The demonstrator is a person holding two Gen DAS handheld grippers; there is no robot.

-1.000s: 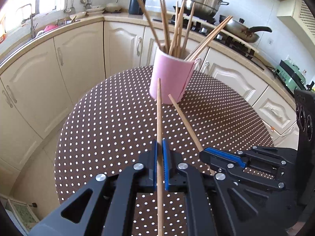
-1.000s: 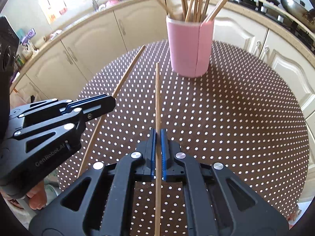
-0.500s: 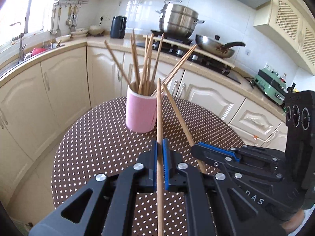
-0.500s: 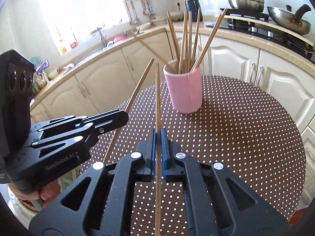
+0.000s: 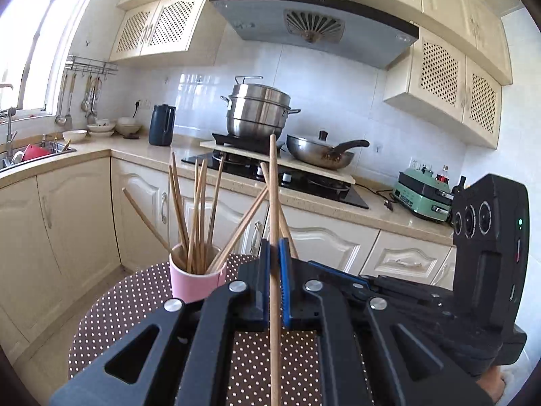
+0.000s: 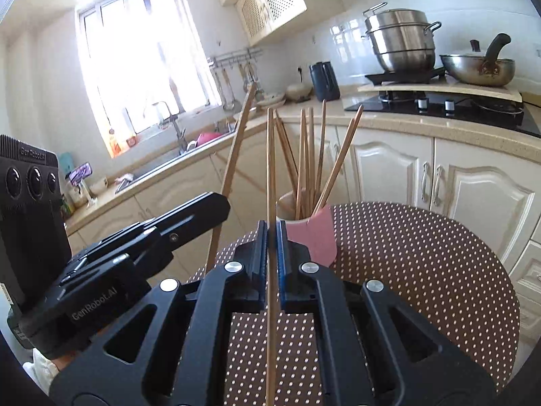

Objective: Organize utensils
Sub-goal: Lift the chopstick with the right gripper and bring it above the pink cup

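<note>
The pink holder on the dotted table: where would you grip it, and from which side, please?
Grip the pink holder low on its bare wall, coming in level from the side: its mouth is crowded with splayed chopsticks. Both grippers are shut on a chopstick each, so free one first.

The cup (image 5: 196, 284) is pink. The chopsticks (image 5: 199, 216) in it are light brown wood. The worktop (image 6: 422, 270) is brown with small white dots. Each hand-held gripper (image 5: 274, 264) is black with blue pads.
</note>
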